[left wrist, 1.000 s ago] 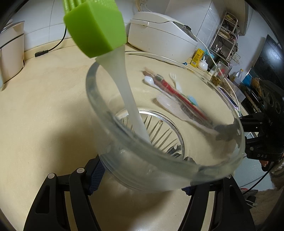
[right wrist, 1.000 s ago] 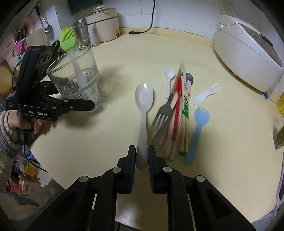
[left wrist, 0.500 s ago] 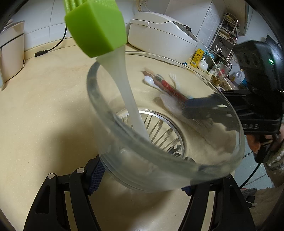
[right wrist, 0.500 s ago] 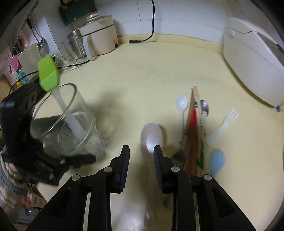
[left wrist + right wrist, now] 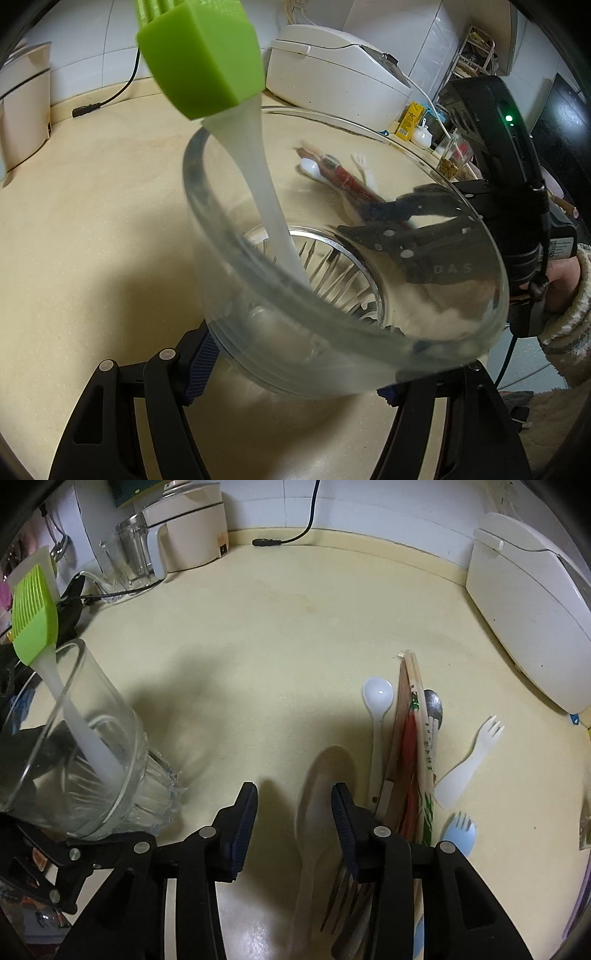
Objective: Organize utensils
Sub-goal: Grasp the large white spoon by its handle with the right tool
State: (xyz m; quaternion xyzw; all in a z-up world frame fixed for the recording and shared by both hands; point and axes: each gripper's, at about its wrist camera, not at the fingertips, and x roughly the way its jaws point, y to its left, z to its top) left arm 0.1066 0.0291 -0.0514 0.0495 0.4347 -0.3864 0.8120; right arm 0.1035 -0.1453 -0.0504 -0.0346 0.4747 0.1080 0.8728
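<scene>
My left gripper is shut on a clear glass tumbler, tilted, with a green silicone brush standing in it. In the right wrist view the tumbler and brush are at the left. My right gripper is open above a large translucent spoon, which lies on the counter between its fingers. Beside it lie a metal fork, chopsticks, a small white spoon, a white spork and a blue spork.
A white rice cooker stands at the right back. A beige appliance and metal cup stand at the left back. A black cable lies along the wall. The counter's front edge is near the tumbler.
My right gripper has opened, let go of the large spoon, and moved forward over it toward the tumbler. The left gripper holds the tumbler as before.
</scene>
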